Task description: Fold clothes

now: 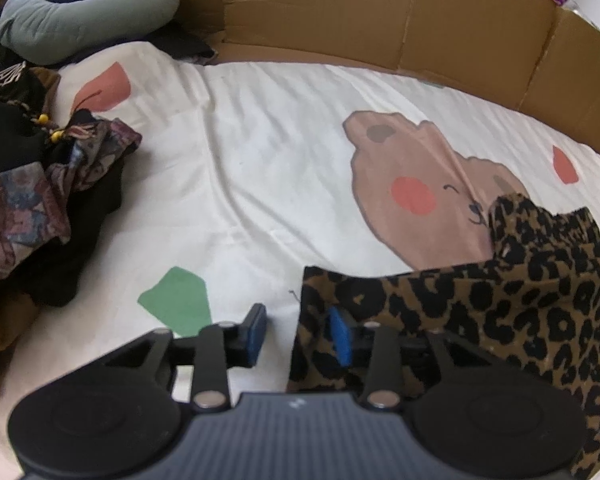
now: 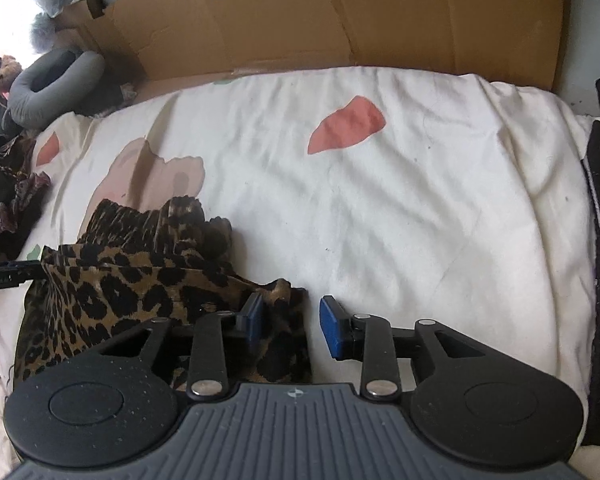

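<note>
Two tools on view, one garment in work. Item 1: leopard-print garment (image 1: 480, 312), partly folded, lying on the bed's cartoon-bear sheet (image 1: 260, 168) near the front edge, between both tools; far end bunched up, not flat. Item 2: left tool (image 1: 300, 334), jaws spread; garment's left corner sits in the gap w/ one blue pad (image 1: 340, 336) against it, other pad clear of it over bare sheet, so no pinch. Item 3: right tool (image 2: 292, 326), jaws spread likewise; garment's right corner lies between the pads, far pad off the cloth. Item 4: unfolded clothes pile (image 1: 32, 200), dark and patterned, left side of bed, well apart from garment. Item 5: grey ring cushion (image 1: 80, 12) and cardboard panel (image 1: 380, 12) at back. Risks, est.: fold may spring open once let go, since cloth looks light and the bunched end props it up; a pad could snag the hem on withdrawal and drag the corner askew; creases get locked in if next fold goes over that lump.
</note>
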Action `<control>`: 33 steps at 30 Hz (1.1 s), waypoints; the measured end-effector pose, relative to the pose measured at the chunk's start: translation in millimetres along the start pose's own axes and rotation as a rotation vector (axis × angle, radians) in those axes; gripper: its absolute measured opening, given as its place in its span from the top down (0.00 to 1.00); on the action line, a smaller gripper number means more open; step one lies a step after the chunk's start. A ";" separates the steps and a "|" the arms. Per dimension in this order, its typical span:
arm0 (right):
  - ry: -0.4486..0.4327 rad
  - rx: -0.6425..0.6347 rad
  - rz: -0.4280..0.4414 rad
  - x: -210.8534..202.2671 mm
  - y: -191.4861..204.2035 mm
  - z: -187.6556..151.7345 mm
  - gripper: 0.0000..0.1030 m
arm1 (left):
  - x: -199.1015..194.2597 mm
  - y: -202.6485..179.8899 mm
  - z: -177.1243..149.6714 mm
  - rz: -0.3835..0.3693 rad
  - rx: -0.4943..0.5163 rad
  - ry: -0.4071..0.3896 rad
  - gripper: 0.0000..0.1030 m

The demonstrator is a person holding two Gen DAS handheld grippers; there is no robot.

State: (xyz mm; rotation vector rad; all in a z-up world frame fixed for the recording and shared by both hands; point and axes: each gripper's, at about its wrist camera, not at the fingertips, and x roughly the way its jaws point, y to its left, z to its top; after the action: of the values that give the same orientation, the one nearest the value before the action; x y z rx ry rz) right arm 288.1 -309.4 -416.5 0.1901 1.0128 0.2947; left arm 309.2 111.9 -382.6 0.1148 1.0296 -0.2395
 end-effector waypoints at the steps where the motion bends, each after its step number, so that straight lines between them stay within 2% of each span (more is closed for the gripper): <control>1: 0.001 -0.015 0.002 1.3 2.1 -0.7 0.65 | 0.7 -0.3 0.4 -0.006 -0.003 0.001 0.62; 6: 0.023 -0.054 -0.008 6.4 10.0 -3.0 0.66 | 4.2 -3.3 2.1 -0.031 -0.005 0.007 0.63; 8: 0.035 -0.051 -0.010 7.5 10.9 -1.3 0.70 | 5.2 -6.7 2.0 -0.038 0.010 0.005 0.63; 10: 0.045 -0.058 -0.004 8.5 14.0 -0.1 0.82 | 6.2 -9.2 1.3 -0.039 0.014 0.000 0.64; 14: 0.044 -0.102 -0.018 9.0 21.8 -1.5 0.87 | 9.6 -10.7 2.7 -0.031 -0.009 0.005 0.64; 17: 0.045 -0.096 -0.015 7.3 20.2 -0.5 0.90 | 11.2 -12.9 3.9 -0.033 -0.015 0.002 0.74; 18: 0.044 -0.093 -0.014 6.4 19.5 0.0 0.92 | 10.6 -13.9 3.8 -0.031 -0.018 -0.002 0.81; 19: 0.039 -0.094 -0.019 4.2 19.3 0.3 0.95 | 9.7 -14.9 3.5 -0.030 -0.023 -0.006 0.90; 21: 0.029 -0.095 -0.029 -0.4 18.6 1.0 0.97 | 8.1 -16.8 2.9 -0.026 -0.032 -0.016 0.92; 27: -0.047 -0.043 -0.033 -28.6 7.7 4.1 0.98 | -17.2 -14.8 0.8 -0.001 -0.065 -0.089 0.93; 33: -0.130 -0.012 -0.023 -63.6 6.8 6.3 0.98 | -56.5 -8.7 6.0 -0.014 -0.114 -0.167 0.93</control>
State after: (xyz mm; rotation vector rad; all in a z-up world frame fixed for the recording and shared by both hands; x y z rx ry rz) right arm 260.9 -324.0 -360.2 0.1846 0.8836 0.2643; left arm 284.2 110.3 -330.8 -0.0161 0.8757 -0.1992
